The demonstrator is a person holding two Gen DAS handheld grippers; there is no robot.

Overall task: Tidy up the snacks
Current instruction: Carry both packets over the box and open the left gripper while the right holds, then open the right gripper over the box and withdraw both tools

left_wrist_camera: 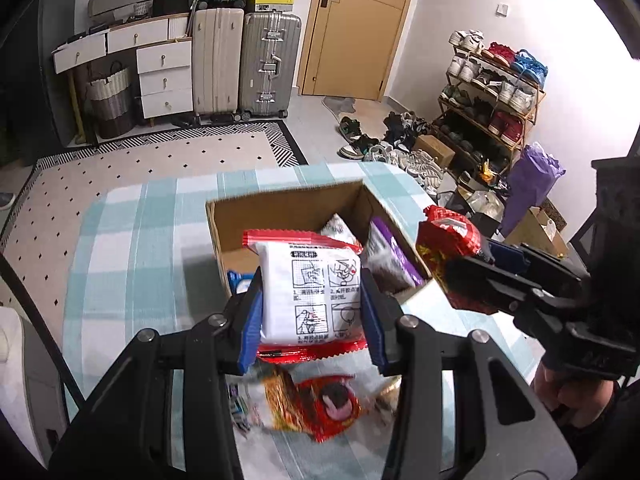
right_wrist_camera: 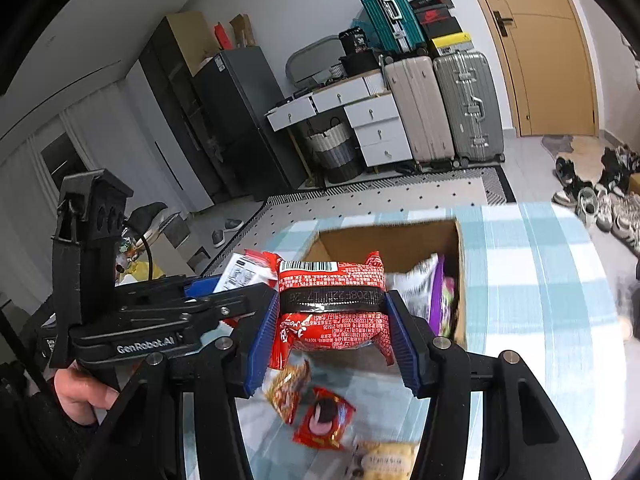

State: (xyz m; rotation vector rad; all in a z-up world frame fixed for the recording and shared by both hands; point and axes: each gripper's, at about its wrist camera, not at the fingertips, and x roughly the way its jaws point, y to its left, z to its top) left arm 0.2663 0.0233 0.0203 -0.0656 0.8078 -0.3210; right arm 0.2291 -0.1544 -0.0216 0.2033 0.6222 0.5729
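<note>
— Blue pads of the left tongs point(left_wrist_camera: 312, 316) were clamped on a white packet with red edges point(left_wrist_camera: 310, 292), weren't they?

— Yes, held above the counter point(left_wrist_camera: 132, 240), just in front of the cardboard box point(left_wrist_camera: 288, 208).

— And the right tongs point(right_wrist_camera: 332, 320)?

— Clamped on a red snack packet point(right_wrist_camera: 332, 300) with a barcode, near the box's point(right_wrist_camera: 384, 236) open side. Inside the box lay a purple packet point(left_wrist_camera: 394, 252) and a silvery one point(left_wrist_camera: 340, 228).

— Anything loose?

— A small red packet point(right_wrist_camera: 324, 424), an orange-patterned one point(right_wrist_camera: 286, 392) beside it, and a yellow one point(right_wrist_camera: 384, 460) lay on the checked cloth below both tongs.
</note>
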